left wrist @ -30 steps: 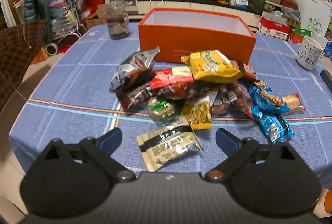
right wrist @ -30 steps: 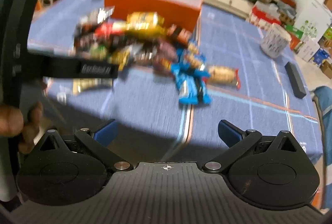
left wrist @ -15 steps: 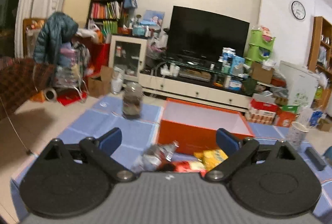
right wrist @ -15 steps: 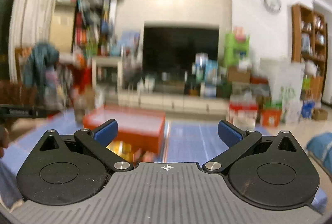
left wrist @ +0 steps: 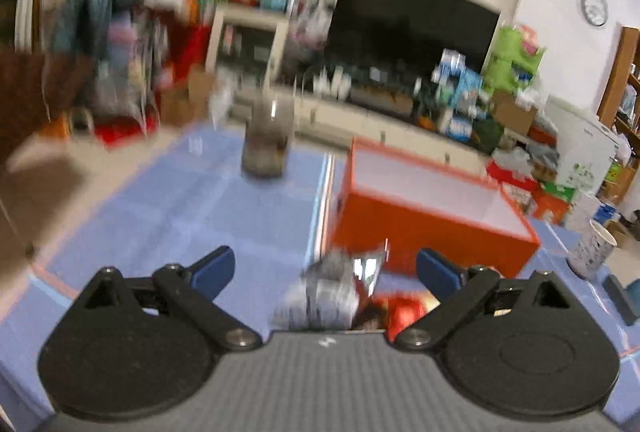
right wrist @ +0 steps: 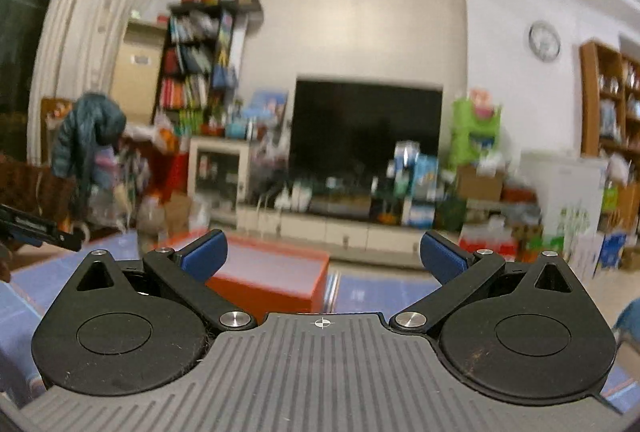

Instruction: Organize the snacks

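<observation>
Left wrist view: silver snack packet (left wrist: 340,288) lies between the spread-apart, empty left gripper (left wrist: 325,268) fingers

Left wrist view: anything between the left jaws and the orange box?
Yes. A crinkled silver snack packet lies between the open left gripper and the orange box, with a red packet beside it. Blurred, left wrist view only.

Motion blur smears the silver snack packet (left wrist: 332,292); the left gripper's body hides most of the snack pile (left wrist: 404,308).
</observation>
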A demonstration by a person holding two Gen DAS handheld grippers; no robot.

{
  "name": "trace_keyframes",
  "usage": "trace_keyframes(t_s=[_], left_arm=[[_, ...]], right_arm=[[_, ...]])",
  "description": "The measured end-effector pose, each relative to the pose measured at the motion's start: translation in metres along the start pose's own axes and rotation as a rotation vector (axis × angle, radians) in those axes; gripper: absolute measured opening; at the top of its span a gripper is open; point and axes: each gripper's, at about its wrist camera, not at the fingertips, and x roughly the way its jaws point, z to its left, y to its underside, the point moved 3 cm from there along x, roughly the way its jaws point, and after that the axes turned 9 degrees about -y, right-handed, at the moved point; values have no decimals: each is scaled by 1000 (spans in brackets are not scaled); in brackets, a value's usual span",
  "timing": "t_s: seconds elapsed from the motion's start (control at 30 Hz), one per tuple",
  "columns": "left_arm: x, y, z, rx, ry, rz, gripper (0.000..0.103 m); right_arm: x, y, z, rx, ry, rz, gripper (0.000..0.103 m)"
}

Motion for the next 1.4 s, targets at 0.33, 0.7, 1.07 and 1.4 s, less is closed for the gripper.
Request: trace_keyframes(t_s=[0.33, 0.7, 1.07, 1.4], left_arm=[[-4, 54, -43, 422, 226, 105, 96], [4, 120, -92, 796, 431, 201, 96], [12, 121, -106, 733, 251, 203, 96], [0, 92, -78, 687, 144, 83, 96]], right_arm=[[71, 62, -9, -148, 10, 160, 96], [63, 90, -116, 219, 57, 251, 96], [80, 95, -36, 56, -114, 330, 90], [77, 78, -33, -11, -3, 232, 96]])
